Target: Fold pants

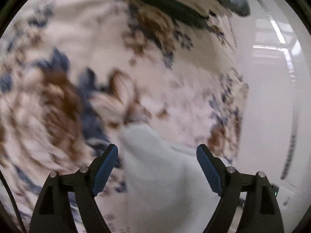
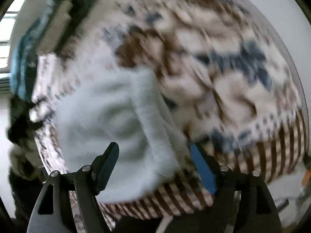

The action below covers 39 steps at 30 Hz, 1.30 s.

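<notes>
Both views are heavily blurred, so fine detail cannot be made out. A floral cloth [image 1: 81, 89] patterned in brown and blue on a pale ground is seen covering the work surface, and in the right wrist view its edge is finished with a brown striped border [image 2: 268, 155]. At the far end of the cloth, a stack of folded garments [image 1: 175, 5] in dark green, beige and blue-grey is seen; the same pile [image 2: 48, 33] appears at the upper left of the right wrist view. A glossy white floor [image 1: 272, 97] is visible beyond the cloth's edge. The pants [image 1: 155, 165], a pale light-blue garment, are laid on the floral cloth at its near edge and are seen in the right wrist view [image 2: 108, 120] as a folded bundle with a thicker band running down one side. Nothing is seen standing between either gripper and the garment. The left gripper [image 1: 157, 167] is held wide apart, its blue-padded fingers [image 1: 106, 167] framing the pale fabric without pressing on it. The right gripper [image 2: 155, 167] is likewise spread wide above the bundle, nothing being clamped between its fingers [image 2: 203, 170]; whether a fingertip brushes the fabric cannot be told.
</notes>
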Each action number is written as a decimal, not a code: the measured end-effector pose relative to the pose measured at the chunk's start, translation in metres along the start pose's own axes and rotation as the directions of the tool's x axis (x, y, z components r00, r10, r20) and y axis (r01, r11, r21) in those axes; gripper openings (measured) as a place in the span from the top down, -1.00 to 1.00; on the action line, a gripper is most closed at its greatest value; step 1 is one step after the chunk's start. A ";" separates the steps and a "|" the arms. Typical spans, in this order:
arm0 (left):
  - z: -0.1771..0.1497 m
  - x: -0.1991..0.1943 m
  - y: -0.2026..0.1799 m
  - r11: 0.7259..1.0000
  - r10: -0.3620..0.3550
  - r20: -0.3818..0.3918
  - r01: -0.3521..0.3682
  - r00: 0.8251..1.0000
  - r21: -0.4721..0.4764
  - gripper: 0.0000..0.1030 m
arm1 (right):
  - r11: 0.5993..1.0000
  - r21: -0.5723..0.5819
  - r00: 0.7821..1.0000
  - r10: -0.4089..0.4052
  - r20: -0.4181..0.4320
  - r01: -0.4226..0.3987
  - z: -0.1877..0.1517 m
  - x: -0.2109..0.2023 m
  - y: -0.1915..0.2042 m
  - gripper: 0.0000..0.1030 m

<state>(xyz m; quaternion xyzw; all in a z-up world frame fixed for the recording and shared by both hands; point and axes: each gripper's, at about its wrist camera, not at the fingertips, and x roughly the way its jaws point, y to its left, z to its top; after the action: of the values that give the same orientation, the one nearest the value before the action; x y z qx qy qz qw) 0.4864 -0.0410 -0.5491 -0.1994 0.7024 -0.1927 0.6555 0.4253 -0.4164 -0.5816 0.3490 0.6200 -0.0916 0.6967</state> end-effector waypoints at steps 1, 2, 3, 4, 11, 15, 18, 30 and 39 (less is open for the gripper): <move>-0.001 0.008 0.003 1.000 0.009 -0.017 -0.009 1.000 -0.001 -0.60 | 0.999 -0.022 0.999 0.026 0.029 -0.026 0.008 0.000 0.007 -0.64; 0.004 0.013 0.002 1.000 0.017 -0.025 -0.017 1.000 -0.001 -0.60 | 0.998 -0.038 0.998 0.043 0.039 -0.041 0.016 0.003 0.011 -0.64; 0.006 0.022 0.001 1.000 0.008 -0.029 -0.008 1.000 0.003 -0.60 | 0.997 -0.055 0.997 0.062 0.041 -0.060 0.025 0.011 0.016 -0.64; 0.009 0.031 -0.002 1.000 0.017 -0.032 -0.016 0.999 0.021 -0.60 | 0.995 -0.060 0.996 0.082 0.029 -0.080 0.033 0.021 0.019 -0.64; 0.024 0.068 0.007 0.974 0.194 -0.034 -0.188 0.980 0.128 -0.77 | 0.995 -0.052 0.997 -0.081 -0.008 0.081 0.060 0.090 0.007 -0.60; 0.011 0.031 0.002 0.985 0.119 0.035 -0.123 0.992 0.124 -0.73 | 0.998 -0.055 0.998 -0.023 -0.056 0.020 0.061 0.081 0.020 -0.67; -0.015 0.002 0.005 0.995 0.015 0.095 -0.025 0.995 0.101 -0.91 | 0.993 -0.040 0.990 0.110 -0.089 -0.114 0.055 0.072 0.007 -0.82; -0.112 0.005 0.001 0.984 -0.176 0.217 0.173 0.960 0.033 -0.99 | 0.837 -0.030 0.796 0.507 -0.330 -0.546 0.041 0.139 -0.040 -0.95; -0.116 -0.006 -0.003 0.975 -0.223 0.213 0.216 0.951 0.052 -0.99 | 0.793 -0.152 0.756 0.475 -0.449 -0.589 0.027 0.170 -0.002 -1.00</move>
<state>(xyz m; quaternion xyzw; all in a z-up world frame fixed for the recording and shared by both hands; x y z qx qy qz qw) 0.3707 -0.0391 -0.5347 -0.2867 0.5973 -0.2514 0.7056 0.4824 -0.3818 -0.7404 0.4194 0.6249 0.2737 0.5989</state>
